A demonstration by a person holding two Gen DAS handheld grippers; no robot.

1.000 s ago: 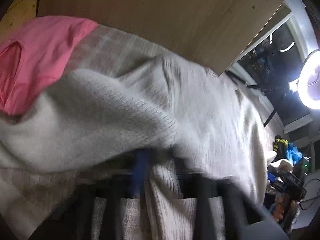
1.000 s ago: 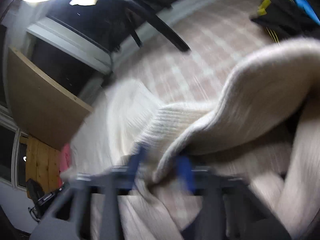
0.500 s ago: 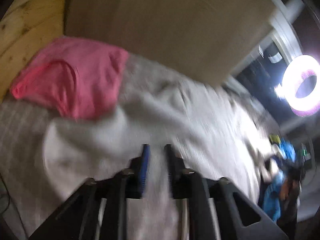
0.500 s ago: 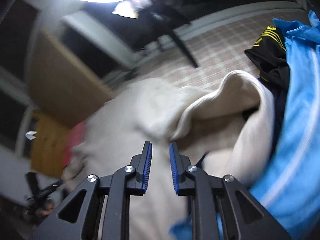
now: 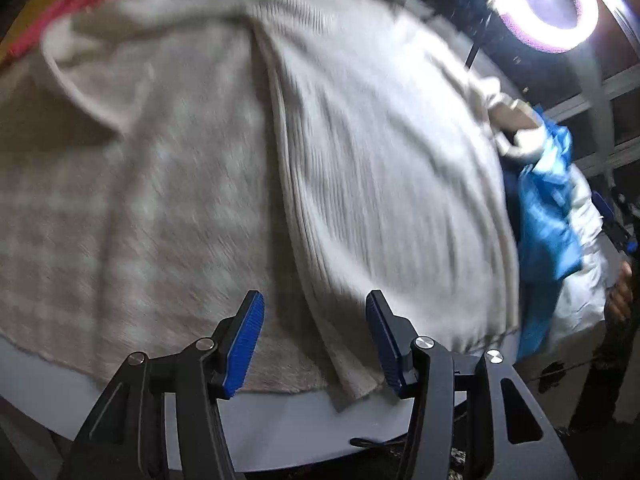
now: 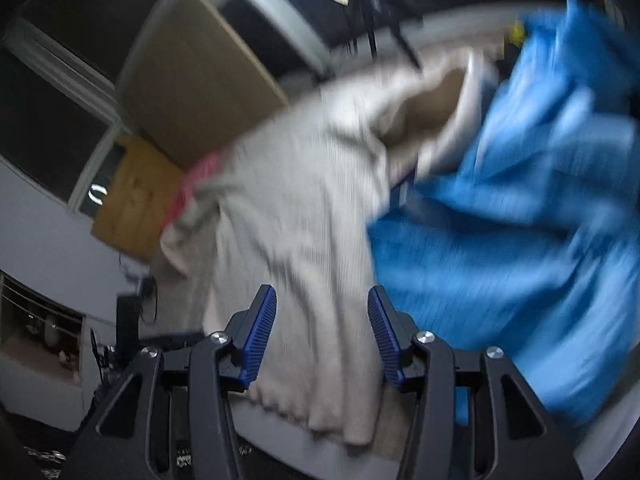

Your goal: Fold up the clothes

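Note:
A cream ribbed knit sweater (image 5: 380, 168) lies spread over a pale checked cloth (image 5: 120, 208) on the table, its folded edge running down the middle of the left wrist view. My left gripper (image 5: 314, 312) hovers above the sweater's near hem, its jaws opening and nothing pinched between the blue pads. In the right wrist view the same sweater (image 6: 296, 216) stretches away from my right gripper (image 6: 322, 308), whose jaws are also opening above the hem and grip nothing. The picture is blurred by motion.
A blue garment (image 6: 520, 208) is heaped on the right, also seen as the blue garment (image 5: 548, 216) beside the sweater. A pink garment (image 5: 80, 4) lies at the far left corner. A ring light (image 5: 548, 4) glares at the back. The white table edge (image 5: 280, 424) runs just under the fingers.
Both grippers were shut on sweater fabric a second ago; they have let go, opened, and pulled back toward the near table edge. The sweater now lies flatter.

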